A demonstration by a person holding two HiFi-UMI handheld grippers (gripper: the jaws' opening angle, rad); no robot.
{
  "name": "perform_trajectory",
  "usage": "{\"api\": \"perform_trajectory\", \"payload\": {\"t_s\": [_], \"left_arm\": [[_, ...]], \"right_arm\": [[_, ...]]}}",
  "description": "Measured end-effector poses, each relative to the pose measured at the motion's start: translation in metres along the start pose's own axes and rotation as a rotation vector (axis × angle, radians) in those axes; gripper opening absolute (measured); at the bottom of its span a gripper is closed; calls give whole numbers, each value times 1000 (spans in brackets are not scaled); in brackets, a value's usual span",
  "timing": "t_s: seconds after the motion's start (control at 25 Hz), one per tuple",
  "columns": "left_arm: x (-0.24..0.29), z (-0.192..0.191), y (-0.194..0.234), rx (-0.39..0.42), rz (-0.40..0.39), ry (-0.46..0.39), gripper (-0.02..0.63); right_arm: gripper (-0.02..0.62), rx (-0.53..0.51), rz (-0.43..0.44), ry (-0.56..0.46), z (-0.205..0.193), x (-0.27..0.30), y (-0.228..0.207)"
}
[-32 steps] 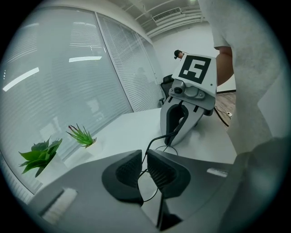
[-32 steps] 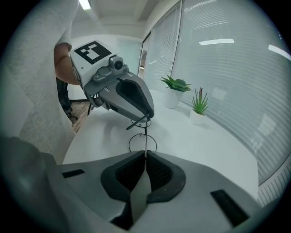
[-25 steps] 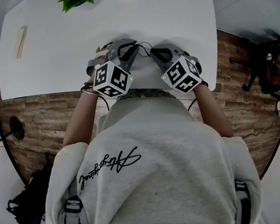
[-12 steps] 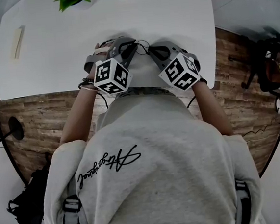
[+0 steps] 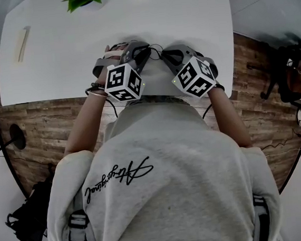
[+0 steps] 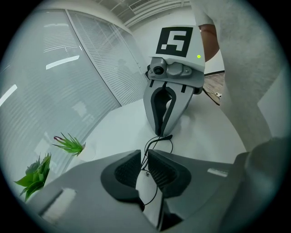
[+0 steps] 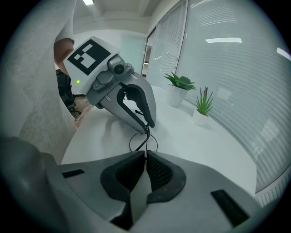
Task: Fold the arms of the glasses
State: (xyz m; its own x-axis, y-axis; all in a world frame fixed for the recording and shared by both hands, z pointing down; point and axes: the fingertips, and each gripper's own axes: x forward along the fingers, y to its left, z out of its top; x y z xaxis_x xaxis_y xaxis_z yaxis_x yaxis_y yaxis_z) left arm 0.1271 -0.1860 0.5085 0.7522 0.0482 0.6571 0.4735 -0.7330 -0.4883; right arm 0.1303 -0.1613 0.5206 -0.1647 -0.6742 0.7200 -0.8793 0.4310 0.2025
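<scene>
While the glasses (image 7: pixel 145 143) are held over the surface (image 5: pixel 182 13), right hand-held gripper (image 7: pixel 145 154) clamps the wire frame; left hand-held gripper (image 6: pixel 144 154) pinches it, jaws barely parted. Judged mid-fold. Next: swing an arm inward gently, without bending the wire.

Black wire glasses (image 6: pixel 164 137), smooth matt white table (image 5: pixel 70 56), wood-plank floor (image 5: pixel 40 128)

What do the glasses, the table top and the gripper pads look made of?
Glasses: thin black wire, likely metal, since the rims are hair-fine. Table top: white, smooth and matte with no grain, probably laminate. Pads: dark with a grid texture, seemingly rubber.
</scene>
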Motion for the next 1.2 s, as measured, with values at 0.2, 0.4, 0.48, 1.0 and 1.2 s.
{"api": "perform_trajectory", "payload": {"t_s": [0.2,0.4,0.48,1.0,1.2], "left_arm": [[-1,1,1,-22,-9,-11,70],[-5,0,6,-66,-5,-23,137],[-6,-2,9,-101,3,-29,157],[-27,-13,24,-360,89,-101,183],[-37,-11,33,-428,124,-149,184]], "right_arm": [[19,-22,-8,8,0,1,1],[20,-31,-17,5,1,1,-1],[21,-40,-38,8,1,2,-4],[115,-10,-76,-16,-3,-9,-20],[147,32,-84,-37,-6,-17,-27]]}}
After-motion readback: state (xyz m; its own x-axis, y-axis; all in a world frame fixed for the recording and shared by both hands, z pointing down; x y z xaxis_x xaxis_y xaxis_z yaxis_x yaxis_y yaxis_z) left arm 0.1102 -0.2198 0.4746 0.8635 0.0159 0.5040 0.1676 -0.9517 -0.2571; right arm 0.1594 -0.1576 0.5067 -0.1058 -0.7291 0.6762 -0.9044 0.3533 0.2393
